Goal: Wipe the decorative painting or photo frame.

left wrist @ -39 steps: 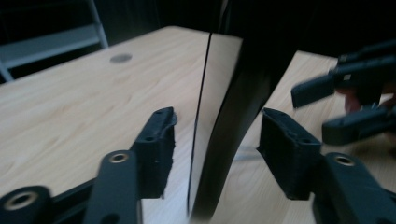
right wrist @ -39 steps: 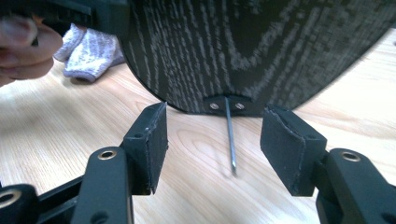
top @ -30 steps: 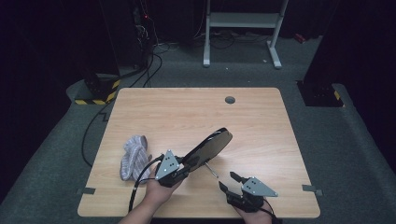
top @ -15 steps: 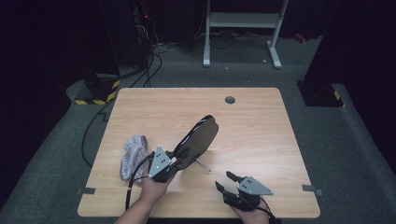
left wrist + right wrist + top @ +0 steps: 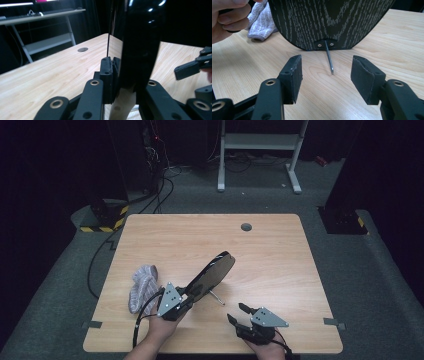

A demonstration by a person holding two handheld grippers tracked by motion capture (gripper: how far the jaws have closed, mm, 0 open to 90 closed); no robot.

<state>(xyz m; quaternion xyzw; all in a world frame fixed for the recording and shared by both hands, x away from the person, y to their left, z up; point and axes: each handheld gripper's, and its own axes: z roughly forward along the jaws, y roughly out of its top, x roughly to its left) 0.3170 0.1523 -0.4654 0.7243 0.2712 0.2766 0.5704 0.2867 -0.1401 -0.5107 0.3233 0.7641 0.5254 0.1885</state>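
Observation:
A black oval mirror (image 5: 212, 272) with a wood-grain back (image 5: 332, 20) is held tilted above the wooden table (image 5: 200, 240). Its thin metal prop leg (image 5: 216, 296) (image 5: 329, 58) reaches down to the tabletop. My left gripper (image 5: 190, 294) (image 5: 116, 75) is shut on the mirror's (image 5: 140, 45) lower edge. My right gripper (image 5: 237, 312) (image 5: 327, 72) stands open near the table's front edge, with its jaws facing the leg and nothing between them. It also appears at the right of the left gripper view as the right gripper (image 5: 192, 68).
A grey-white knitted cloth (image 5: 142, 287) (image 5: 260, 22) lies left of the left hand (image 5: 229, 17). A round cable hole (image 5: 246, 226) sits near the table's far edge. Beyond the table are a white metal frame (image 5: 260, 145) and cables on the floor.
The left hand has swung the mirror a little to the left. The right gripper has stayed where it was, still open.

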